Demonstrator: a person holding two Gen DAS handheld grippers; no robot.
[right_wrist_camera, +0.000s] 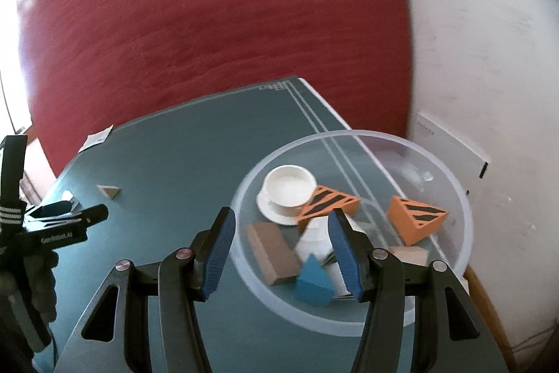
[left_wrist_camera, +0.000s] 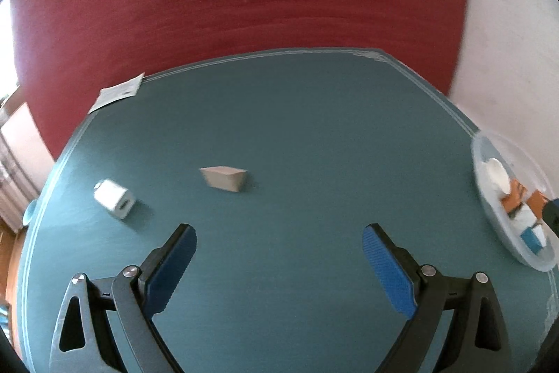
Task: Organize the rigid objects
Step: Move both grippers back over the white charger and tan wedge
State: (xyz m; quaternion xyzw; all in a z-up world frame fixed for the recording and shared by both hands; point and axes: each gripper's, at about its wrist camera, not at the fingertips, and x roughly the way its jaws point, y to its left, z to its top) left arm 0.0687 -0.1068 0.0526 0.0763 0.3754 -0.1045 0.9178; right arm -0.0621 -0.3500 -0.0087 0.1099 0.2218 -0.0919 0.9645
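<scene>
My left gripper (left_wrist_camera: pixel 279 235) is open and empty above the teal table (left_wrist_camera: pixel 314 114). A tan wedge block (left_wrist_camera: pixel 225 179) lies ahead of it. A white cube block (left_wrist_camera: pixel 114 199) lies to its left. My right gripper (right_wrist_camera: pixel 279 222) is open and empty over the near edge of a clear round tray (right_wrist_camera: pixel 454 184). In the tray lie a white cup on a saucer (right_wrist_camera: pixel 288 189), two orange black-striped wedges (right_wrist_camera: pixel 328 200) (right_wrist_camera: pixel 415 217), a brown block (right_wrist_camera: pixel 272 252), a blue block (right_wrist_camera: pixel 312 280) and a white block (right_wrist_camera: pixel 314 238). The tan wedge also shows in the right wrist view (right_wrist_camera: pixel 109 190).
A paper slip (left_wrist_camera: pixel 117 91) lies at the table's far left corner. A red wall and a white wall stand behind the table. The tray overhangs the table's right edge (right_wrist_camera: pixel 353 135). The left gripper (right_wrist_camera: pixel 63 215) and the gloved hand holding it show at the left of the right wrist view.
</scene>
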